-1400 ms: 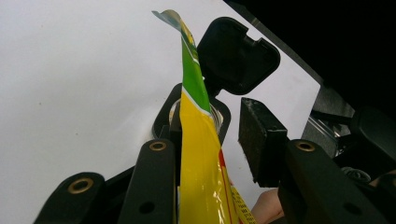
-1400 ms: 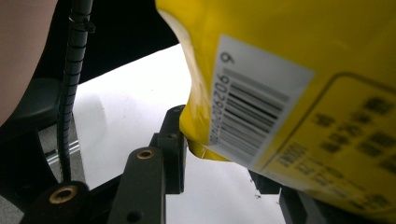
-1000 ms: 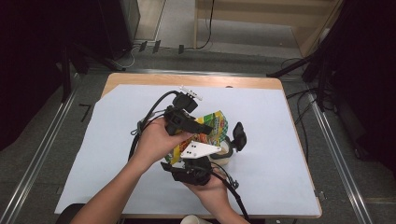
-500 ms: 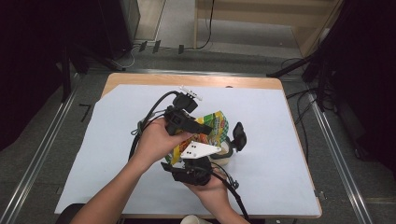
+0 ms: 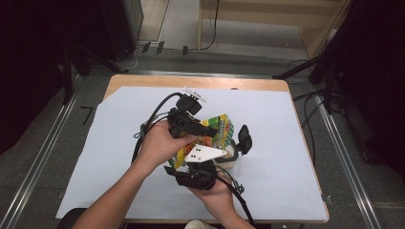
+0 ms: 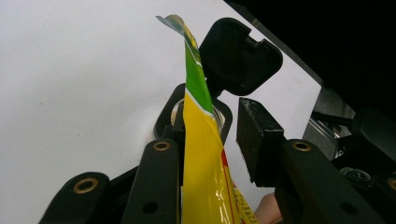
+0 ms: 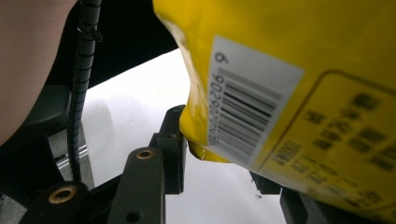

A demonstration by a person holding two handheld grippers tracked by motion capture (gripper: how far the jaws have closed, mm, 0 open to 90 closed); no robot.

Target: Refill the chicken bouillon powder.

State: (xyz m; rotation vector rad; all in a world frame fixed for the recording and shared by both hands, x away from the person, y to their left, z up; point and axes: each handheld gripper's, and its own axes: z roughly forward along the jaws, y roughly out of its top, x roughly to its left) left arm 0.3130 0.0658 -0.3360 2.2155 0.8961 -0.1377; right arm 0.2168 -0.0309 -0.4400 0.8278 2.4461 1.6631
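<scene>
A person sits at a wooden table [image 5: 258,84] covered with a sheet of white paper [image 5: 286,157], holding a black two-jaw gripper in each hand. Both hands meet near the middle of the table, around a glossy yellow and green plastic snack bag [image 5: 217,131] lifted off the paper.

The left gripper [image 5: 200,126] comes in from the left, and its own view shows the thin top edge of the bag [image 6: 201,140] standing upright between its jaws. The bag lies against the left jaw while the right jaw stands apart from it, so this gripper looks parted, not pinching.

The right gripper [image 5: 224,155], with a grey three-cornered plate on top, reaches in from below. In its view the bag's back, with a white barcode label [image 7: 247,112], hangs just over the jaws. Whether they clamp the bag or stand apart cannot be told.

Beside the bag sits a small round cream-coloured cup [image 5: 230,157], partly hidden.

Likely risk: with the left jaws loose, the slick film could slip free, and the bag might sag, tip onto the cup, or spill whatever it holds
</scene>
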